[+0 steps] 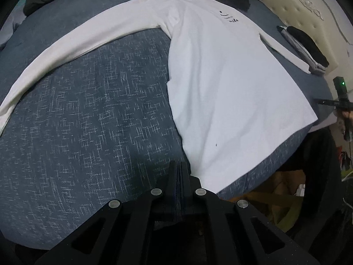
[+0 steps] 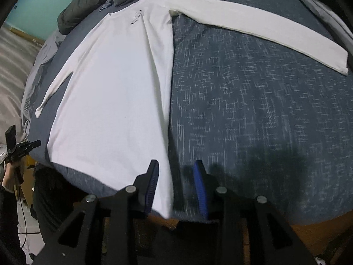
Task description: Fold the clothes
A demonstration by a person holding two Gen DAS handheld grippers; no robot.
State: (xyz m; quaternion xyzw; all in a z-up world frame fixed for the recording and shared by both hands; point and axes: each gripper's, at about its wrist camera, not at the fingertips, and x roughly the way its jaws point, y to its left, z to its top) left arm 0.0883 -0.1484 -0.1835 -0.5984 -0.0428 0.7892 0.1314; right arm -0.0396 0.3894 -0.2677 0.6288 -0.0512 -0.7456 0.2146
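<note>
Blue bed cover (image 1: 88, 110), white long-sleeve shirt (image 1: 231, 84) flat, collar far, hem near; left gripper (image 1: 179, 170) closed empty, right gripper (image 2: 176, 176) parted over hem corner

Two steep, close wrist views — shared white shirt (image 1: 231, 84).

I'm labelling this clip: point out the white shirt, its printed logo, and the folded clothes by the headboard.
shirt (image 1: 231, 92): left wrist view, middle of the body.
logo (image 1: 228, 17): left wrist view, on the chest print.
folded clothes (image 1: 306, 44): left wrist view, dark top layer of the stack.
</note>
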